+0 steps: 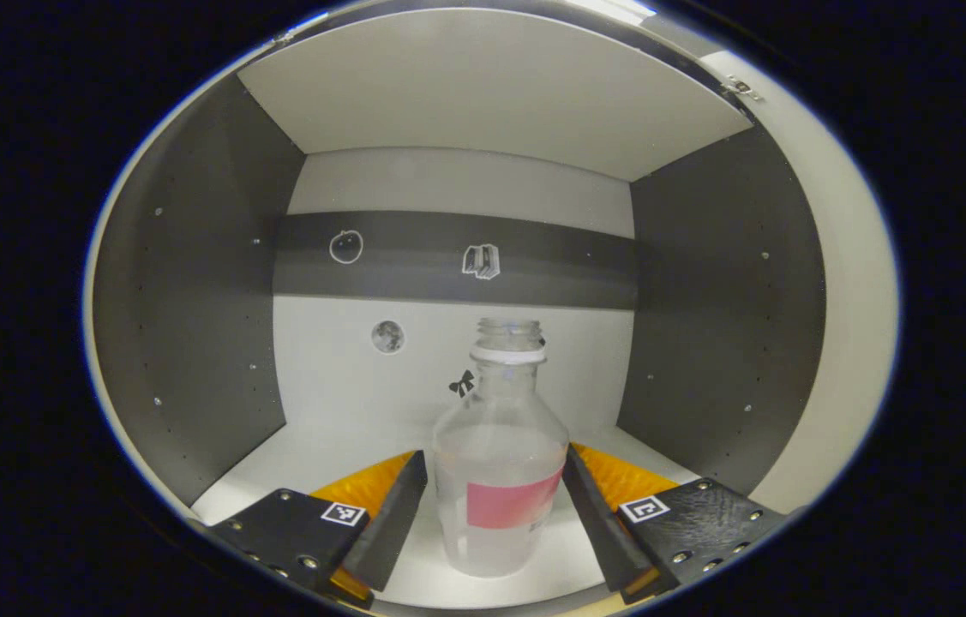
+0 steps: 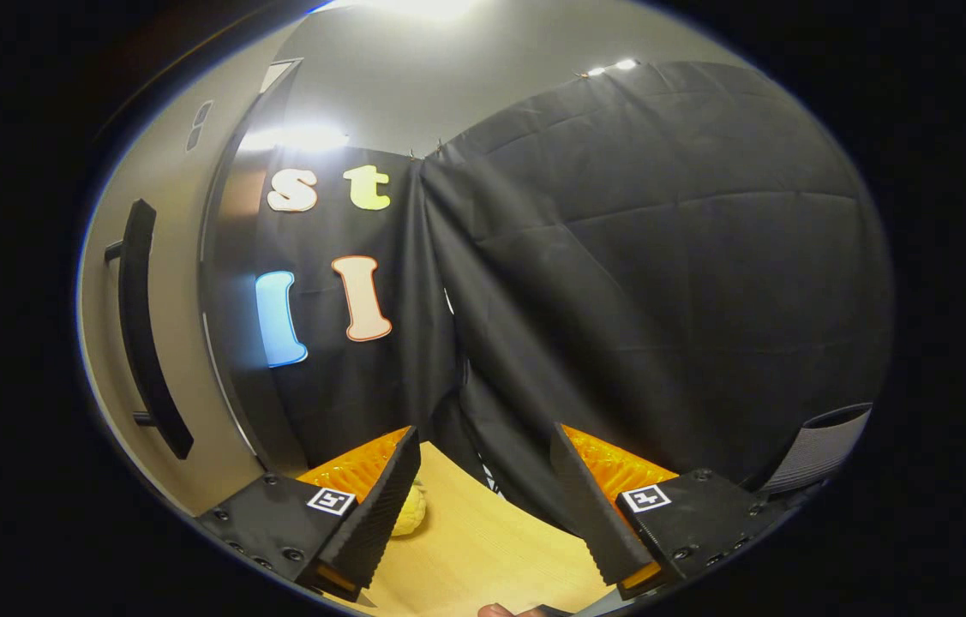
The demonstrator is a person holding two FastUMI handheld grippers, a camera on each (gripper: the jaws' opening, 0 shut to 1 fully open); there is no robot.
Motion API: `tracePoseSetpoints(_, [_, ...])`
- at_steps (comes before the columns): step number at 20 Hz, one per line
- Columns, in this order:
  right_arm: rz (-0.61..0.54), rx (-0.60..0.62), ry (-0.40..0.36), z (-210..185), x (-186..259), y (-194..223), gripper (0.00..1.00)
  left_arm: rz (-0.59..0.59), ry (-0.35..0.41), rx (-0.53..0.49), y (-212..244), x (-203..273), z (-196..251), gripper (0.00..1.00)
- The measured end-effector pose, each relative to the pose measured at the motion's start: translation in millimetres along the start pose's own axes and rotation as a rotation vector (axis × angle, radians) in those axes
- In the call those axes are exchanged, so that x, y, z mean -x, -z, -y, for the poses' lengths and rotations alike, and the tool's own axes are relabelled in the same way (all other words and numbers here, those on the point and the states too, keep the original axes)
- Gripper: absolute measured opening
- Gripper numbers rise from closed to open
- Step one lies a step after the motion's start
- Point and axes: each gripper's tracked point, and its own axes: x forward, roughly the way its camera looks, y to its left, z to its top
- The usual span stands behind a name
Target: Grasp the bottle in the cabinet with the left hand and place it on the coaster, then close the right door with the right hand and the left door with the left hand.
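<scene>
A clear plastic bottle (image 1: pixel 495 480) with a pink label and no cap stands upright on the white floor of the open cabinet (image 1: pixel 191 343). In the left gripper view my left gripper (image 1: pixel 495 454) is open inside the cabinet, with the bottle's body between its two fingers. The right finger (image 1: pixel 590 506) lies close against the bottle, and a thin gap shows at the left finger (image 1: pixel 397 506). In the right gripper view my right gripper (image 2: pixel 483 441) is open and holds nothing, above a wooden tabletop (image 2: pixel 483 548). An open cabinet door (image 2: pixel 105 283) with a black bar handle (image 2: pixel 140 326) stands at its left.
The cabinet has grey side walls, a white top panel (image 1: pixel 491 86) and a back wall with small stickers. A small yellow object (image 2: pixel 410 510) lies on the table by the right gripper's left finger. A grey ribbed object (image 2: pixel 817 450) sits at the far right.
</scene>
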Motion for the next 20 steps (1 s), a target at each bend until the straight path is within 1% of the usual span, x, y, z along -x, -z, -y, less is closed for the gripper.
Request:
tracePoseSetpoints(1, [0.002,-0.002,0.002,1.0,-0.4,1.1,0.97,0.007,-0.011,-0.012,-1.2,-6.2,-1.3,0.81])
tracePoseSetpoints(2, [0.002,-0.004,0.003,0.9,-2.8,1.0,0.97,0.003,-0.004,-0.02,-0.2,-2.9,0.4,0.71])
tracePoseSetpoints(6, [-0.001,-0.008,-0.003,1.8,-4.5,4.9,0.97,0.003,0.006,-0.017,-2.5,0.9,2.9,0.71])
tracePoseSetpoints(10, [0.003,-0.005,-0.023,-4.3,-7.8,3.0,0.97,0.01,0.021,-0.037,-10.6,9.2,6.1,0.7])
tracePoseSetpoints(11, [0.001,-0.001,-0.029,-5.6,-8.7,3.0,0.92,0.015,0.032,-0.035,-13.9,13.6,7.8,0.7])
tracePoseSetpoints(13, [0.001,0.001,-0.04,-9.5,-8.5,2.0,0.92,0.025,0.053,-0.033,-19.8,23.1,11.1,0.7])
tracePoseSetpoints(14, [0.0,0.002,-0.044,-10.8,-7.4,2.2,0.97,0.03,0.061,-0.035,-22.9,28.1,12.2,0.7])
tracePoseSetpoints(20, [-0.002,0.009,-0.074,-18.6,2.1,3.6,0.97,0.064,0.121,-0.041,-42.9,72.4,18.4,0.7])
